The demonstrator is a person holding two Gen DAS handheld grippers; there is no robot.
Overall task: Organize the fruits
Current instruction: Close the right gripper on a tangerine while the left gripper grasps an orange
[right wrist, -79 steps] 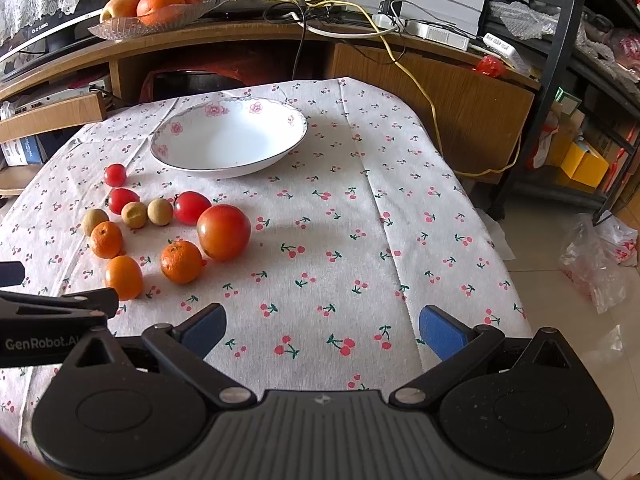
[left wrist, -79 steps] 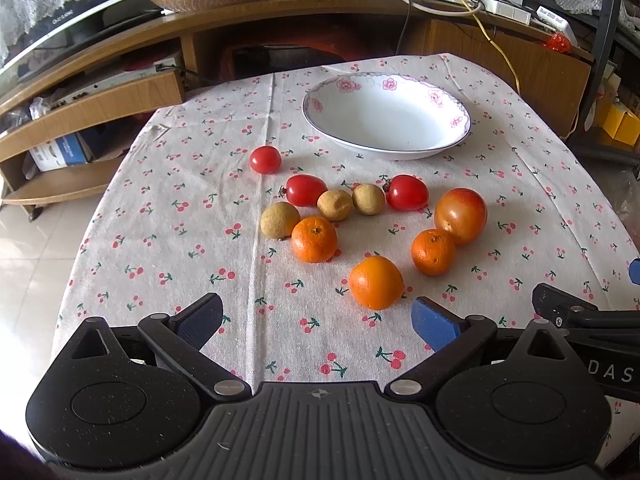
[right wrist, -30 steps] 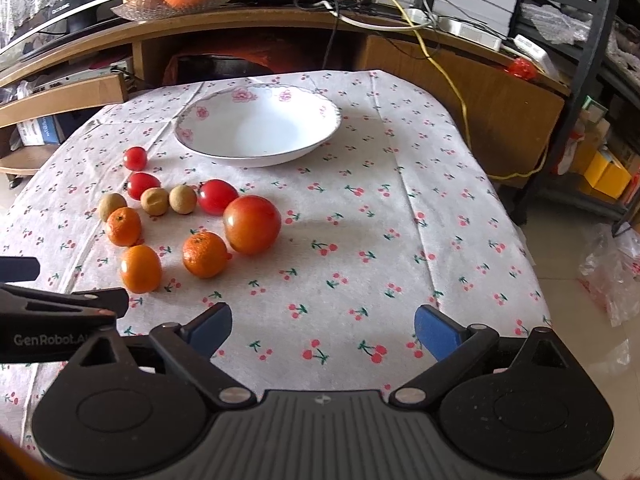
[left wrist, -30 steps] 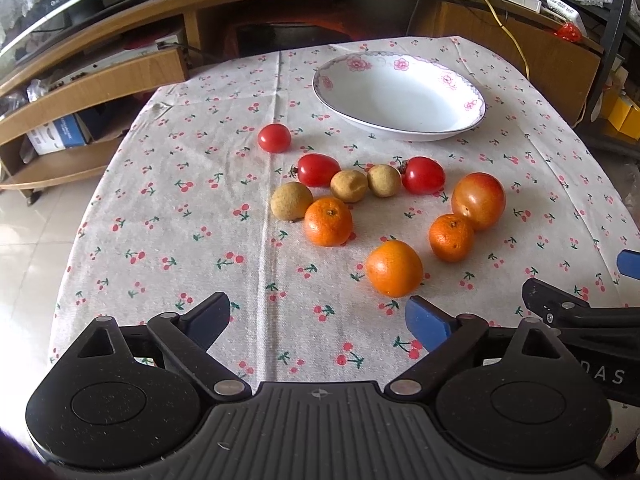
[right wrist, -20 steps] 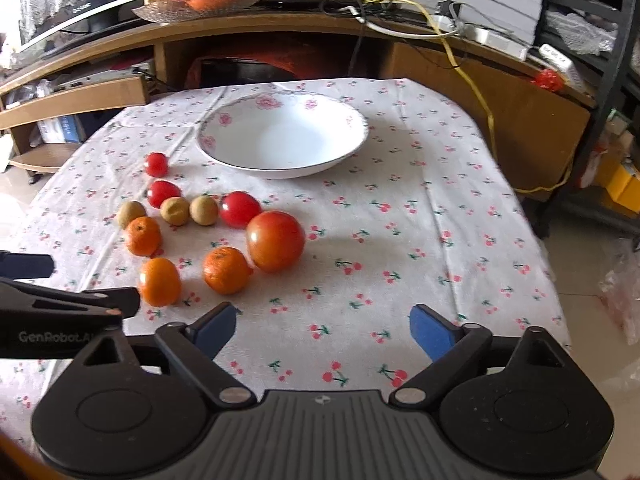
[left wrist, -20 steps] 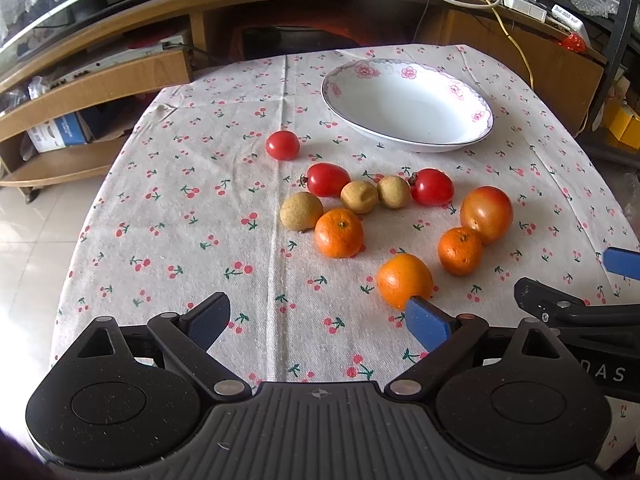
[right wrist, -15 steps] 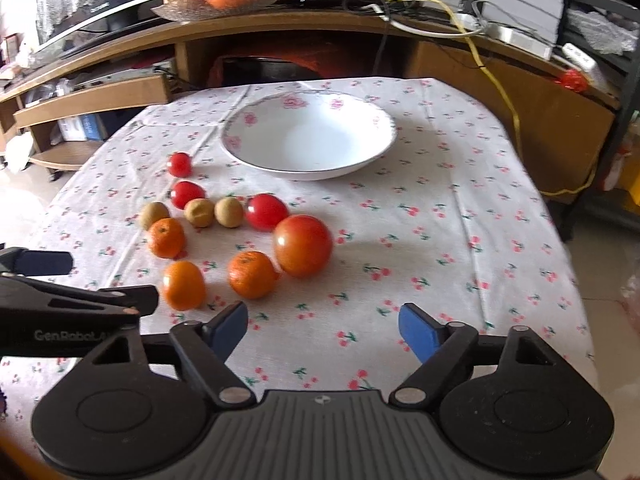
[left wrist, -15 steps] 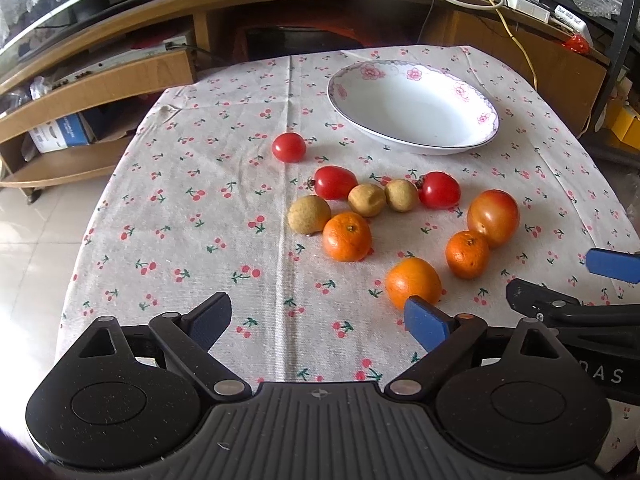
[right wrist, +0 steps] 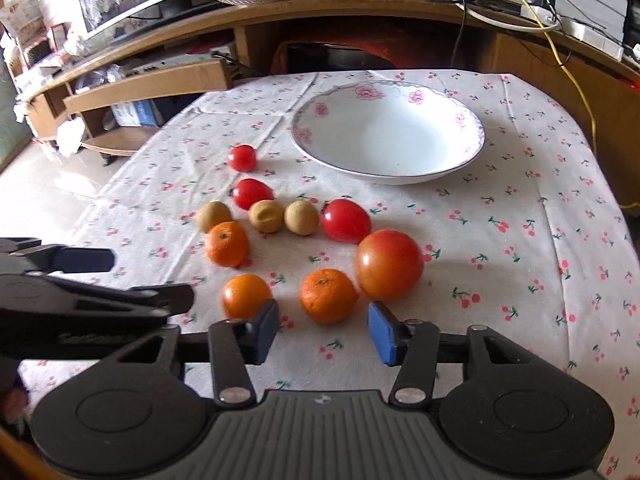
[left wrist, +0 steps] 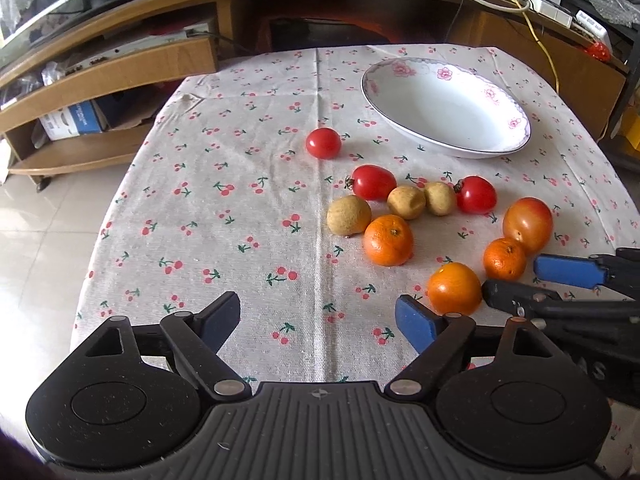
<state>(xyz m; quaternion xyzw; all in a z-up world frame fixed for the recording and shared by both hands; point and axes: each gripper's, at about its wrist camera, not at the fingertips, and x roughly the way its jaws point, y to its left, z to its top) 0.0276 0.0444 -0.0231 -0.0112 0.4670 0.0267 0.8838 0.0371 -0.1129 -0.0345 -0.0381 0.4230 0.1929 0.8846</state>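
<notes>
Cherry-print cloth over low surface (right wrist: 520, 208), wooden shelving behind, empty white bowl (right wrist: 468, 148) at far side. Fruit loose on cloth short of bowl: tomatoes, three small brown fruits, three oranges. Right hand-held gripper (right wrist: 324, 330) spread fairly wide, empty, low over cloth; small orange (right wrist: 329, 295) dead ahead, just beyond pads and centred in gap, large tomato (right wrist: 389, 263) touching or nearly so on its right. Left hand-held gripper (left wrist: 318, 320) wide, empty, aimed left of the pile. Right hand nearer; likely first pick.
</notes>
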